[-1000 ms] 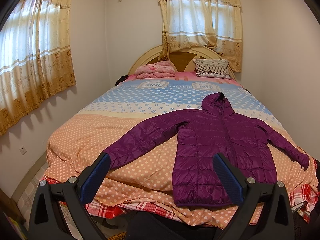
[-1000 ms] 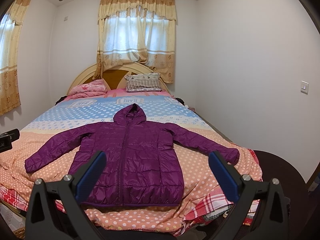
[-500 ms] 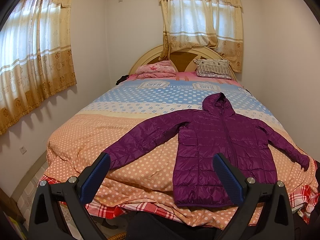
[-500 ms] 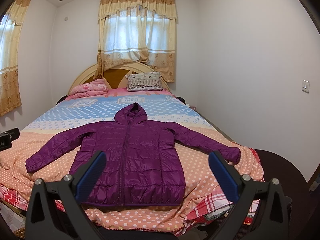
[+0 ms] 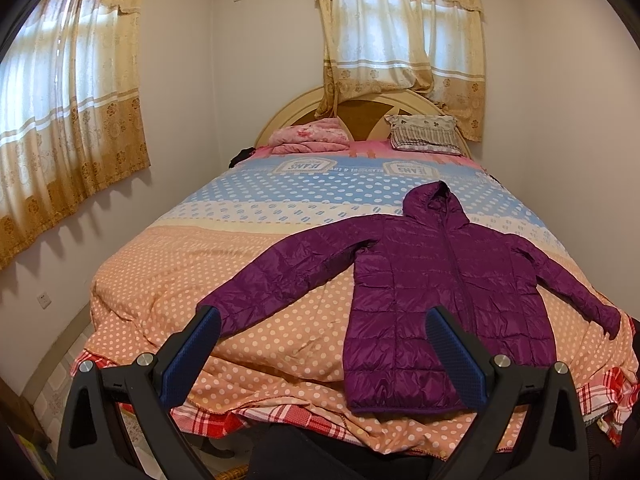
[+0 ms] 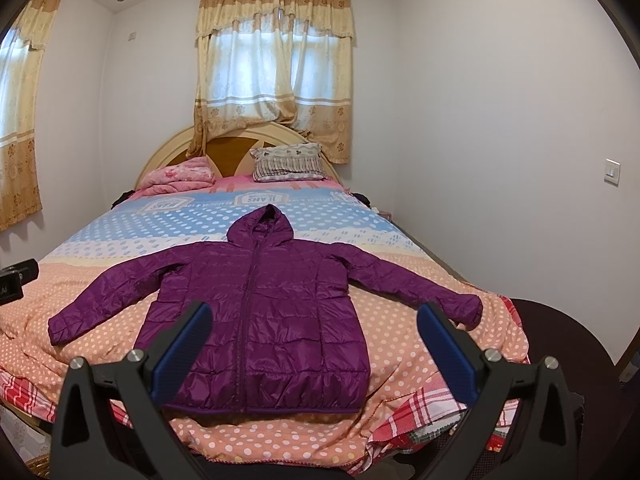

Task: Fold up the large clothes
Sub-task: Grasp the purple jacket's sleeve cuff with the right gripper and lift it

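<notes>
A purple hooded puffer jacket (image 5: 436, 280) lies flat, front up and zipped, on the bed, sleeves spread to both sides, hem toward me; it also shows in the right wrist view (image 6: 260, 304). My left gripper (image 5: 324, 354) is open and empty, held off the foot of the bed, in front of the jacket's left sleeve cuff and hem. My right gripper (image 6: 314, 350) is open and empty, in front of the hem and the right sleeve cuff (image 6: 468, 308). Neither touches the jacket.
The bed (image 5: 168, 276) has a polka-dot cover, orange near me and blue farther off. A folded pink blanket (image 5: 308, 140) and a pillow (image 5: 424, 134) lie at the headboard. Walls stand close on both sides. The left gripper's body (image 6: 16, 284) shows at the left edge.
Both views have risen and edged slightly toward the bed. The jacket has not moved and both grippers stay open.
</notes>
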